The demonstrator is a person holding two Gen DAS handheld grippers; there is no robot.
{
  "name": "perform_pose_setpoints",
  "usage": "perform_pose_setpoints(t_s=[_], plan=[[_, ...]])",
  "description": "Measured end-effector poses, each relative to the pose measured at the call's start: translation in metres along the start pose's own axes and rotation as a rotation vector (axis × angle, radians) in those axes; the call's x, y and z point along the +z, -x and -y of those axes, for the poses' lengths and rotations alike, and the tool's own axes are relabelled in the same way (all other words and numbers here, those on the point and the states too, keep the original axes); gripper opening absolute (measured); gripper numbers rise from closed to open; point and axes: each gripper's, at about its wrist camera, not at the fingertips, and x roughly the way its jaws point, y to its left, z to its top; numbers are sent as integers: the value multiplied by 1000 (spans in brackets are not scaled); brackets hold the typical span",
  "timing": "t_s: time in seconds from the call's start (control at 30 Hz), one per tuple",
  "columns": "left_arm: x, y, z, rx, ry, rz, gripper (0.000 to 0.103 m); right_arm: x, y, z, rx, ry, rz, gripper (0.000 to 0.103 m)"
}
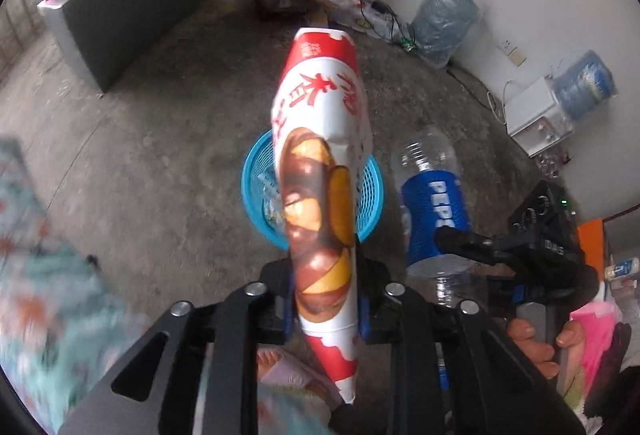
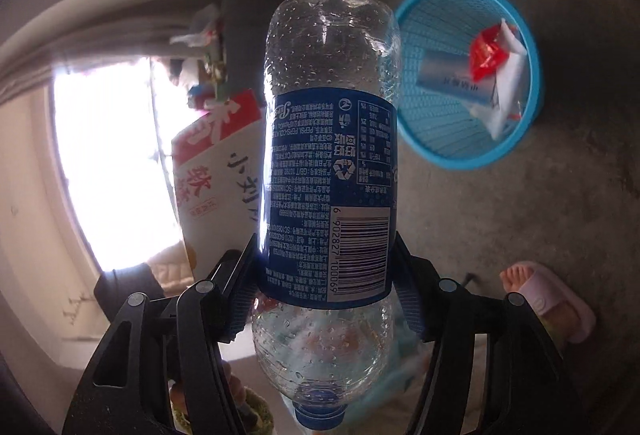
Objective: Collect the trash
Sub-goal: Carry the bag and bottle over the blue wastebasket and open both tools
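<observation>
Two claws: left claw (image 1: pixel 326 299) pinches the snack wrapper (image 1: pixel 320 163); right claw (image 2: pixel 326 275) pinches the Pepsi bottle (image 2: pixel 330 171).
Basket: blue basket (image 2: pixel 532 47) on bare floor (image 1: pixel 160 139), below wrapper, holding trash.
Open room: floor clear around basket.
Far edge: water jugs (image 1: pixel 444 15) along wall.

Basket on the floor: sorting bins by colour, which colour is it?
Bright blue basket; right wrist view shows it best.

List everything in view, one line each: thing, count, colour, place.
snack bag: one, white, red and brown, in the left gripper
Pepsi bottle: one, clear with blue label, in the right gripper
basket: one, blue, on the concrete floor, wrappers inside
water jugs: two, pale blue, by the far wall
cabinet: one, grey, cluttered top, back left
foot in a slipper: one, pink slipper, on the floor
left gripper: black, clamped on the snack bag
right gripper: black, clamped on the Pepsi bottle
</observation>
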Motion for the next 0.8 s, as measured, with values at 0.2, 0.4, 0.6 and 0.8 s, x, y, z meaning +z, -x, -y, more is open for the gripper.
perform_pose_setpoints(t_s=[0.2, 0.4, 0.6, 0.8], plan=[[31, -86, -11, 96, 41, -72, 83, 72, -57, 78, -109, -156, 30, 86], [12, -85, -34, 70, 132, -65, 83, 58, -43, 108, -92, -193, 126, 86], [1, -36, -33, 55, 90, 32, 83, 25, -3, 102, -119, -120, 208, 86], [-35, 43, -17, 38, 10, 168, 84, -7, 33, 52, -162, 13, 247, 86]])
